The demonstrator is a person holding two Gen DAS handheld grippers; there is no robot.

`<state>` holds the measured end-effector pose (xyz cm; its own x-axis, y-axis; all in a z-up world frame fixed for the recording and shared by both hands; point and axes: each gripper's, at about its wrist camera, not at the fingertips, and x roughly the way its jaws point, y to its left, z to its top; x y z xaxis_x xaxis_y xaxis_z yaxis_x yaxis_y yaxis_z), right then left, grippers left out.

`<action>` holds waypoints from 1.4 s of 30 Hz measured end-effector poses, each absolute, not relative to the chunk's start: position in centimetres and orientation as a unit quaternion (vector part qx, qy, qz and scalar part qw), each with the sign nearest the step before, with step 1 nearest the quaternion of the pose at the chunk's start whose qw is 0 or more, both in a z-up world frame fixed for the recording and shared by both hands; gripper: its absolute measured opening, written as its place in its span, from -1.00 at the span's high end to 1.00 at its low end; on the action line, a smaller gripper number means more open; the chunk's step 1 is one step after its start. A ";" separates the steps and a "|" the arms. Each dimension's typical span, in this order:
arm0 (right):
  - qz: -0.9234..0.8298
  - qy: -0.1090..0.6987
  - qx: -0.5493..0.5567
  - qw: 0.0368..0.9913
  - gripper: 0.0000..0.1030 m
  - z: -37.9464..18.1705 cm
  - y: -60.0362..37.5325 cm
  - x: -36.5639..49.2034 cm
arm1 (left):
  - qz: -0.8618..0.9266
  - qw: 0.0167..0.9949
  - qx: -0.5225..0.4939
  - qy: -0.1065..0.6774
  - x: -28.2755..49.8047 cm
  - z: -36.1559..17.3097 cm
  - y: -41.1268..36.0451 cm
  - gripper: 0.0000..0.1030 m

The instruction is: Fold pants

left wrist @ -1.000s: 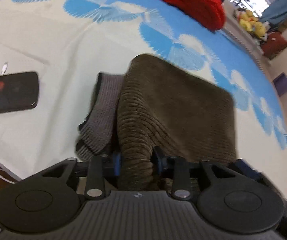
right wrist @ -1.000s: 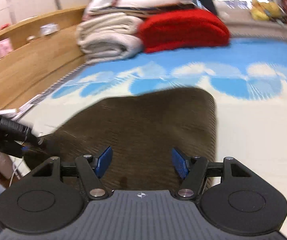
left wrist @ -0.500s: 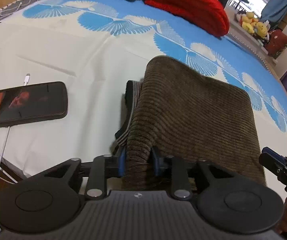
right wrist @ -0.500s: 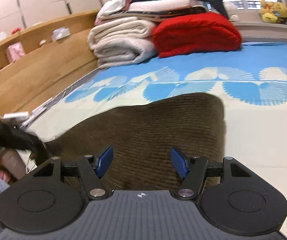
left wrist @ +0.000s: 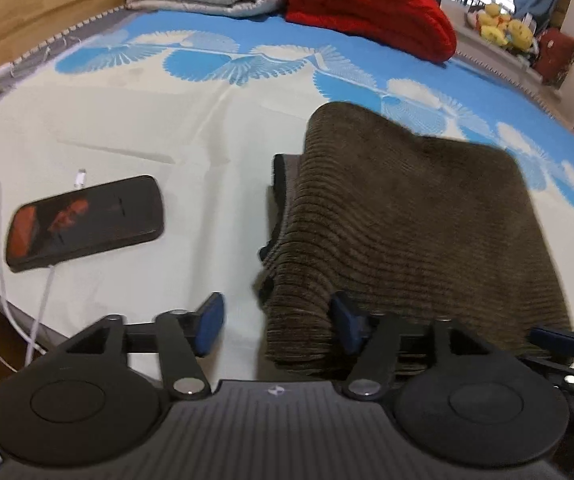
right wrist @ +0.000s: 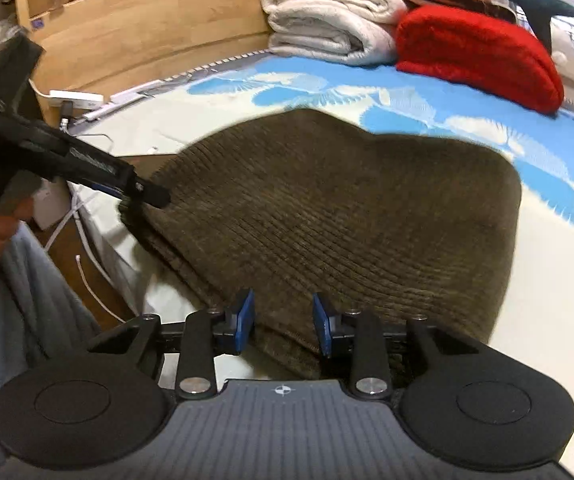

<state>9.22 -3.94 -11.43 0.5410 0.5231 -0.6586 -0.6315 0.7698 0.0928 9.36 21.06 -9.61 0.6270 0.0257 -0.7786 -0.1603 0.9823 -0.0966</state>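
pants: brown corduroy pants (left wrist: 415,216) lay folded on the bed (left wrist: 207,120)
left tool (left wrist: 277,326): jaws were opening, near-left corner between them, unpinched
right tool (right wrist: 283,326): jaws were closing around the near hem, gap visible

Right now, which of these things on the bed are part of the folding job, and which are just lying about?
Part of the job:
- brown corduroy pants
- left gripper, jaws opening off the pants
- right gripper, jaws closing over the pants' edge

Just lying about:
- phone
- white cable
- red blanket
- folded white blankets
- yellow plush toys
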 end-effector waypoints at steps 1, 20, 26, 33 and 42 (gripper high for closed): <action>0.330 0.359 -0.080 0.869 0.32 -12.0 -4.1 9.4 | 0.059 0.897 -0.074 0.432 9.5 -9.9 21.0 -0.53; 0.193 0.318 -0.017 0.928 0.10 -8.9 -8.8 25.2 | 0.048 0.908 -0.109 0.403 19.2 -7.4 18.9 -0.90; 0.198 0.356 -0.045 0.912 -0.27 -13.9 -7.1 28.9 | 0.043 0.887 -0.130 0.441 20.5 -10.3 20.7 -0.92; 0.197 0.401 0.088 0.890 -0.70 -10.8 -12.2 26.1 | -0.008 0.864 -0.206 0.460 20.7 -10.4 22.5 -0.94; 0.203 0.492 0.234 0.813 -0.76 -16.1 -15.7 24.0 | -0.011 0.851 -0.204 0.484 23.1 -11.0 20.5 -0.95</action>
